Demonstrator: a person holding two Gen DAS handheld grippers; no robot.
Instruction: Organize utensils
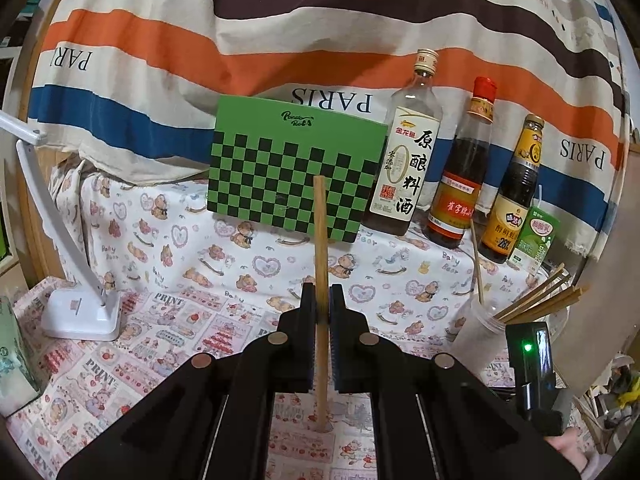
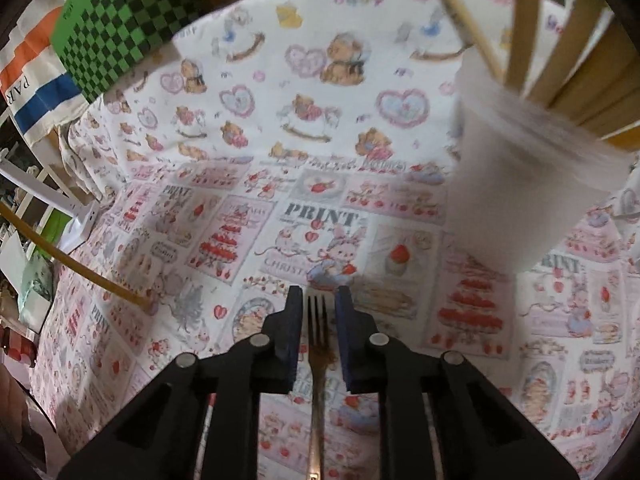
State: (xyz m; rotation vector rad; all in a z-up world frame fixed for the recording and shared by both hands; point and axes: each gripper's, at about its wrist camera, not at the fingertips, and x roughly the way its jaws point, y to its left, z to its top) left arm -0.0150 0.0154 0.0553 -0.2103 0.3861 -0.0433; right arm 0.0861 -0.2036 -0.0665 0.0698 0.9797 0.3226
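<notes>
My left gripper [image 1: 321,294] is shut on a wooden chopstick [image 1: 320,248] that stands nearly upright, its lower tip touching the patterned cloth. It also shows in the right wrist view [image 2: 76,270], slanting in from the left. A frosted plastic cup [image 1: 478,330] at the right holds several chopsticks [image 1: 540,294]. In the right wrist view the cup [image 2: 532,184] is close at upper right, blurred. My right gripper [image 2: 318,300] is open, its jaws either side of a metal fork [image 2: 318,344] lying on the cloth, tines pointing away.
A green checkered box [image 1: 292,172] stands at the back. Three sauce bottles [image 1: 404,160] and a small green carton [image 1: 534,240] stand to its right. A white desk lamp [image 1: 80,312] stands at the left. A striped cloth hangs behind.
</notes>
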